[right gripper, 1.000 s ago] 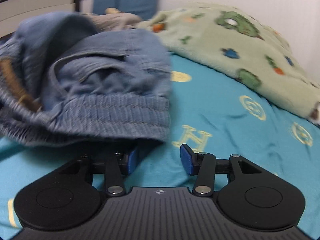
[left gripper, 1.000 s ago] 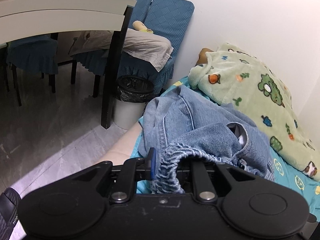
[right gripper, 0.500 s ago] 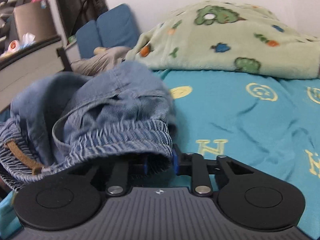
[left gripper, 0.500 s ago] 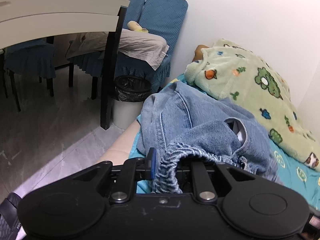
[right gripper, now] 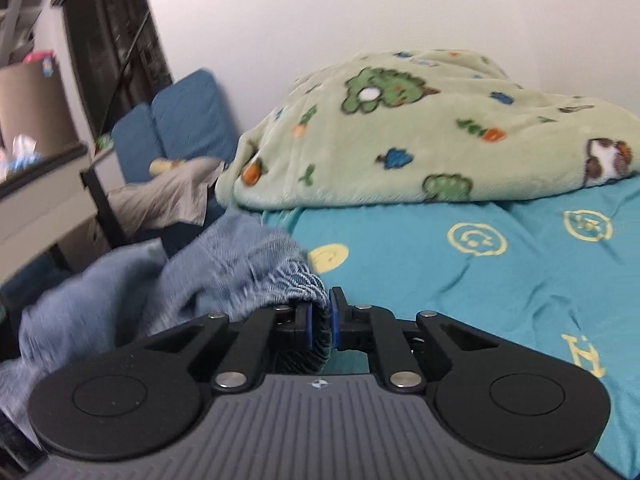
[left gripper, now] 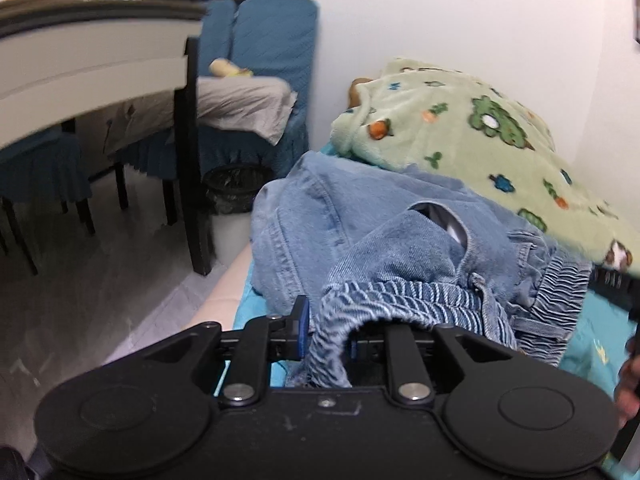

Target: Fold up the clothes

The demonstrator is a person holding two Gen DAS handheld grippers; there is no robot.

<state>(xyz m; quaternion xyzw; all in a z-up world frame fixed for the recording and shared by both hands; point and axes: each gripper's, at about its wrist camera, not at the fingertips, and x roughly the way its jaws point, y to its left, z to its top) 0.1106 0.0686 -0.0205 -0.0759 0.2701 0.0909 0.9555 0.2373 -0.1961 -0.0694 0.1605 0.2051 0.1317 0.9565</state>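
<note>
Blue denim pants (left gripper: 360, 224) with a ribbed elastic waistband lie bunched on the teal bed sheet (right gripper: 460, 280). My left gripper (left gripper: 326, 330) is shut on the waistband at one side. My right gripper (right gripper: 320, 322) is shut on the waistband's other end (right gripper: 296, 280) and holds it a little above the sheet. The rest of the pants (right gripper: 120, 280) hangs to the left in the right wrist view. The right gripper's black body (left gripper: 612, 284) shows at the right edge of the left wrist view.
A green fleece blanket (left gripper: 472, 136) (right gripper: 400, 136) lies against the white wall. Left of the bed stand a table with a black leg (left gripper: 192, 152), a bin with a black liner (left gripper: 232, 188) and blue covered chairs (left gripper: 272, 48) with a grey garment.
My right gripper closed on the waistband and lifted it, swinging to the right. My left gripper kept its hold and rose slightly.
</note>
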